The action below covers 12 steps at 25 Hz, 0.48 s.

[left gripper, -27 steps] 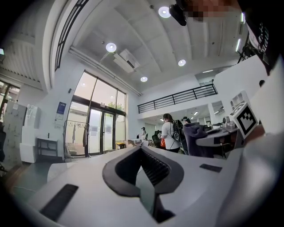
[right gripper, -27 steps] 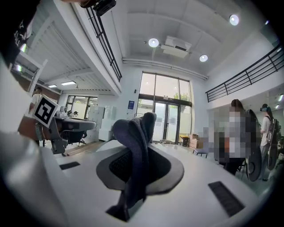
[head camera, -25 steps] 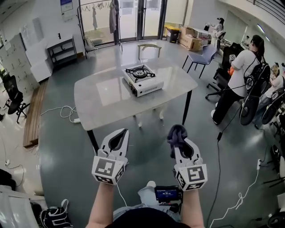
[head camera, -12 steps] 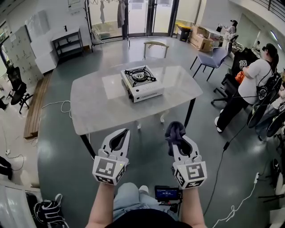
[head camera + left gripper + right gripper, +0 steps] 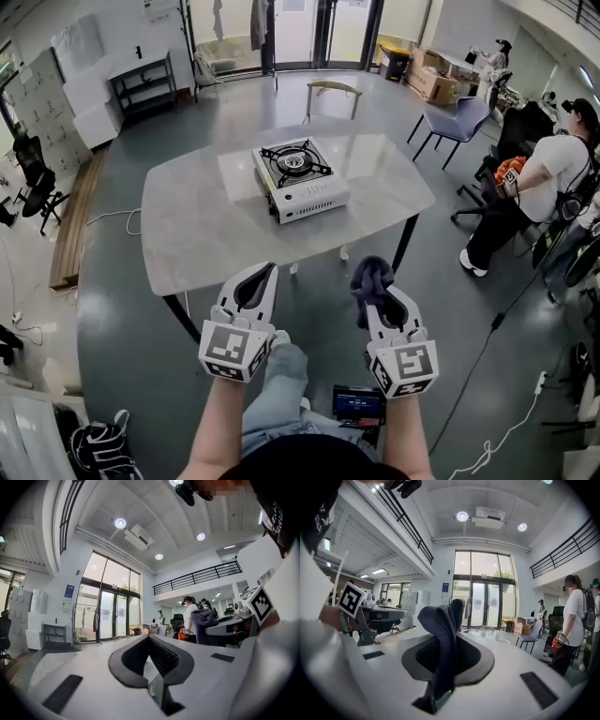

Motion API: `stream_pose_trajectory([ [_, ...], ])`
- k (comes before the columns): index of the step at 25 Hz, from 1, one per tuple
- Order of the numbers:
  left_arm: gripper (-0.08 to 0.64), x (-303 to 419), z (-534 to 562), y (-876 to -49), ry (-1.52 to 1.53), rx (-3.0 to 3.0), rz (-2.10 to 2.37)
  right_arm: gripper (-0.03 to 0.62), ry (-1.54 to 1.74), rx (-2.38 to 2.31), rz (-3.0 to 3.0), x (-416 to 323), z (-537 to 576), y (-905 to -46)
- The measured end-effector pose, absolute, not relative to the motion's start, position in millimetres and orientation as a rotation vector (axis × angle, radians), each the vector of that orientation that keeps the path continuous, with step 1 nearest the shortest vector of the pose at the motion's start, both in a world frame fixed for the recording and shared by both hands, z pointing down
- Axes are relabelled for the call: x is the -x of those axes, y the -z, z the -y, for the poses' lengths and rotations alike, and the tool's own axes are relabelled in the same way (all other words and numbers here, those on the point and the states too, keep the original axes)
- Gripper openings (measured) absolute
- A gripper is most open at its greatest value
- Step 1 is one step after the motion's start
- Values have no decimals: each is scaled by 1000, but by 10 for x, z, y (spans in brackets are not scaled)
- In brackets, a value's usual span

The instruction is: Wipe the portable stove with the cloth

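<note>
- Head view: looking down on the portable stove [image 5: 300,183], set on the grey table [image 5: 202,230] at 12 o'clock from both grippers and well apart from them.
- Appears to lie with its long axis along 11-to-5 o'clock: black burner toward the far end, white vented side wall facing back toward 5 o'clock.
- Holding the left gripper [image 5: 263,271] at 7 o'clock, just short of the near table edge and aimed at 12 o'clock. Fingers drawn together at the tips, only the dark loop of the pads showing between them.
- Holding the right gripper [image 5: 382,298] at 5 o'clock, level with the left and aimed the same way. Dark cloth [image 5: 371,275] bunched over its tips, poking out toward 12 o'clock, clear of the table.
- Off at 3 o'clock, a person [image 5: 553,173] in a white shirt; at 1 o'clock, a blue chair [image 5: 461,117].
- Left gripper view: fingers of the left gripper [image 5: 149,638] meeting at the tips, nothing caught between them. Cloth-topped right gripper visible at 3 o'clock.
- Right gripper view: fingers of the right gripper [image 5: 451,639] pinched on the cloth [image 5: 440,620]. Runs as a narrow dark strip from the jaw base at 6 o'clock up to a folded lump at 12 o'clock, long axis in line with the jaws. Left gripper in sight at 9 o'clock.
</note>
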<state>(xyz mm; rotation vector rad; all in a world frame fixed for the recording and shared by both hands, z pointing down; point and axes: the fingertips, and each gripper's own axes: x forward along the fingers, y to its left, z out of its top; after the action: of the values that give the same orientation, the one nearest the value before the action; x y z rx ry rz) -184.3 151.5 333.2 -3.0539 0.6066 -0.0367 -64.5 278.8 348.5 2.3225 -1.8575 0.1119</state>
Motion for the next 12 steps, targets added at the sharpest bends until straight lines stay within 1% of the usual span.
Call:
stream_pose_trajectory([
  [12, 11, 988, -275, -3252, 20, 3053, -572, 67, -102, -2344, 1834, -235, -1542, -3347],
])
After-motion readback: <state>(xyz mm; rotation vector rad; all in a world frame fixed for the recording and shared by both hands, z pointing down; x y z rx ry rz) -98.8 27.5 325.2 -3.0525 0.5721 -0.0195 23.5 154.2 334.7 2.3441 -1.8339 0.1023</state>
